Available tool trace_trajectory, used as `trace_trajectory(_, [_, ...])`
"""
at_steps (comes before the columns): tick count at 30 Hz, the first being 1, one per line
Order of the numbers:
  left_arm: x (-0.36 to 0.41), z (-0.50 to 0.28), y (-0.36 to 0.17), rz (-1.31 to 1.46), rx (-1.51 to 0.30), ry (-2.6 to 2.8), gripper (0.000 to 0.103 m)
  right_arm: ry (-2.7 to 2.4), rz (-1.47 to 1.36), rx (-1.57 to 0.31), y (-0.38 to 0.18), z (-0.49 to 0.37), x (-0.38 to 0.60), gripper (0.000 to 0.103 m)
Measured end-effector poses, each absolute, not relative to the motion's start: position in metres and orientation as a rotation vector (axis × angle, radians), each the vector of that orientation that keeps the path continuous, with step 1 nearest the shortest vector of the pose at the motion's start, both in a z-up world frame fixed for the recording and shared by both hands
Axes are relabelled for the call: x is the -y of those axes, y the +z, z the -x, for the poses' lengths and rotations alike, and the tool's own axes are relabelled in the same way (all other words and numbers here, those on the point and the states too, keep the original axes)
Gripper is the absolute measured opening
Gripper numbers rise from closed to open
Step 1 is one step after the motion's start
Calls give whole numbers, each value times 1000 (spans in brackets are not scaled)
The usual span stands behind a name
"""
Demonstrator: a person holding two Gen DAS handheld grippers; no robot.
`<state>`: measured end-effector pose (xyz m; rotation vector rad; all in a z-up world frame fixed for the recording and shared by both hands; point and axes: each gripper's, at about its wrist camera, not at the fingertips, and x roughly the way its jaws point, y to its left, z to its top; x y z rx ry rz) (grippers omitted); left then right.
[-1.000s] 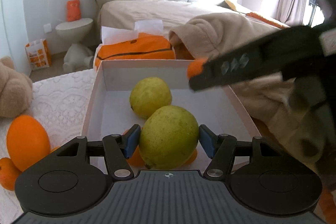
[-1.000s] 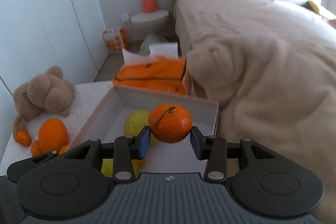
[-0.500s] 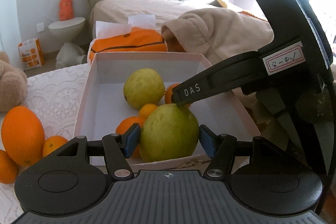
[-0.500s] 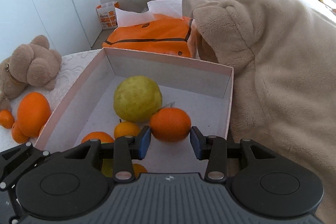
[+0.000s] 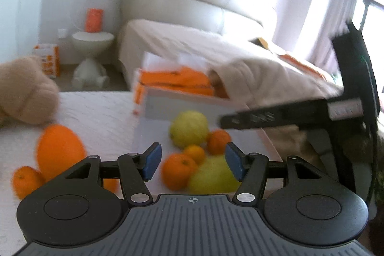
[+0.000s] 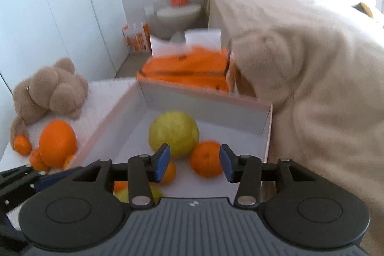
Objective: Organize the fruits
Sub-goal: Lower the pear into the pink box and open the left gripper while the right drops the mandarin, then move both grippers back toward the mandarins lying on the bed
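A white box (image 6: 208, 107) holds two yellow-green fruits (image 6: 174, 133) (image 5: 212, 178) and several mandarins. My right gripper (image 6: 194, 163) hangs over the box, and its jaws are opening. A mandarin (image 6: 206, 158) lies on the box floor between its pads, close to the right pad and not pressed. My left gripper (image 5: 193, 164) is at the box's near edge with its jaws closing a little, still wide and holding nothing. The nearer yellow-green fruit lies just beyond its right pad. A large orange (image 5: 60, 155) and a small mandarin (image 5: 26, 180) sit outside, left of the box.
An orange tissue box (image 6: 187, 71) stands behind the box. A beige fleece blanket (image 6: 312, 92) presses against its right side. A teddy bear (image 6: 50, 90) sits at the far left on the white lace cloth (image 5: 96, 112). The right gripper's finger (image 5: 264, 118) crosses the left wrist view.
The right gripper lowered the mandarin into the box and its pads came off it. The left gripper let go of the yellow-green fruit and drew back to the left.
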<state>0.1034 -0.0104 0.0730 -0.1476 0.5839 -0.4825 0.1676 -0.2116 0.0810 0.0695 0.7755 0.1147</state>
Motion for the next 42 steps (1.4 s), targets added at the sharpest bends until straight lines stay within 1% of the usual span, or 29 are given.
trace_trajectory(5, [-38,-98,75,232,-521,-340,64,116,-113,-769,86,-166,211,47])
trace_trajectory(10, [-106,-88,67,326,-484,-170,64,191,-114,-775,90,-158,189,46])
trace_trajectory(14, [-163,-76,51,415,-480,-5,64,315,-97,-770,94,-149,146,47])
trace_trajectory(18, [-199,-70,31,458,-497,120,64,421,-25,-765,90,-144,90,47])
trace_trajectory(22, [-214,-61,17,438,-496,195,64,458,95,-749,75,-142,32,47])
trace_trajectory(25, [-224,-54,12,439,-476,271,64,512,122,-741,64,-139,0,47])
trace_trajectory(28, [-238,-47,11,482,-449,304,64,529,194,-671,56,-130,-33,50])
trace_trajectory(30, [-240,-48,11,496,-444,306,64,555,275,-636,51,-124,-55,46])
trace_trajectory(36, [-242,-48,8,510,-449,277,64,534,362,-601,36,-125,-83,45])
trace_trajectory(39, [-241,-49,8,517,-448,253,64,582,321,-650,40,-117,-71,45])
trace_trajectory(42, [-238,-50,8,516,-441,231,64,678,224,-782,38,-99,-41,44])
